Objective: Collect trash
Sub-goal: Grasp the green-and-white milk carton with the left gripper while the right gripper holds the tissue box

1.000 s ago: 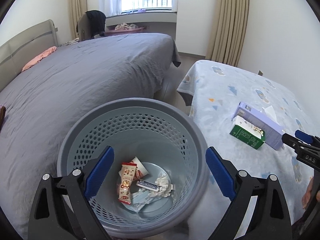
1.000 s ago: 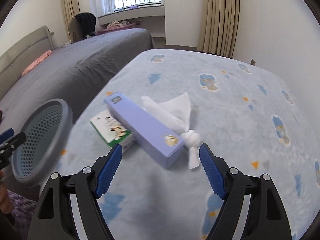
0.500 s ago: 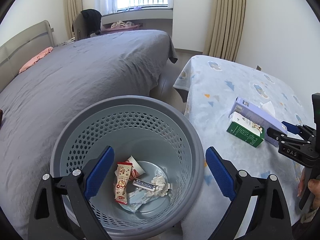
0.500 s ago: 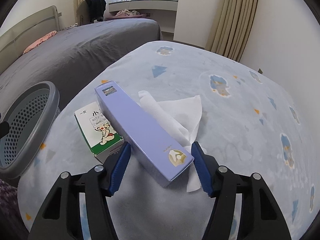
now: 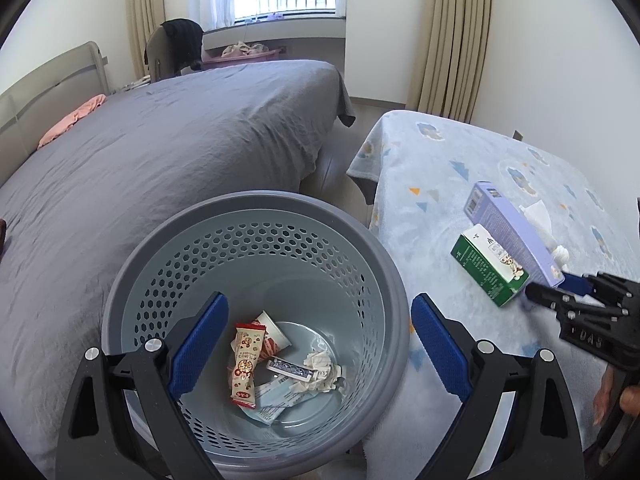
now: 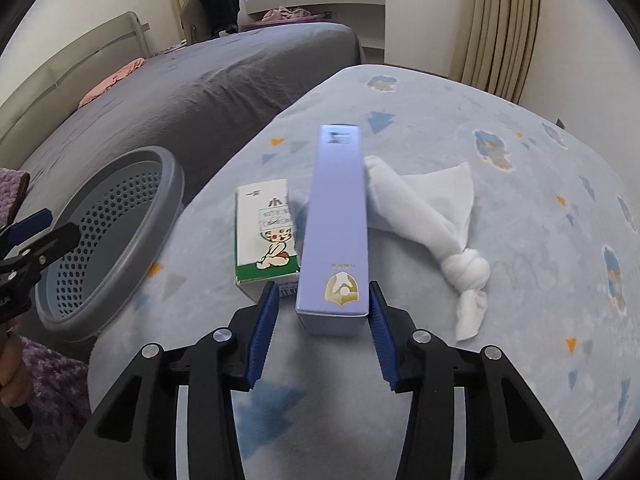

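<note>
The right gripper (image 6: 322,312), its jaws narrowing but not yet clamped, is straddling the near end of the long lilac cardboard carton (image 6: 338,216) lying toward the blue patterned bedspread's (image 6: 500,208) left edge, beside the green-and-white carton (image 6: 264,236); probably light, stiff, crushable. The left gripper (image 5: 320,340) is hovering spread over the grey perforated plastic bin (image 5: 256,216).

Left gripper (image 5: 319,336) jaws spread wide, nothing between the blue pads, aimed downward. Right gripper (image 6: 323,322) jaws partly closed around the near end of a purple box (image 6: 338,216); right pad touches its side, left pad just beside, contact unclear. Fingers of the right hand (image 5: 612,394) on the handle, left hand (image 6: 12,376) at frame edge.
</note>
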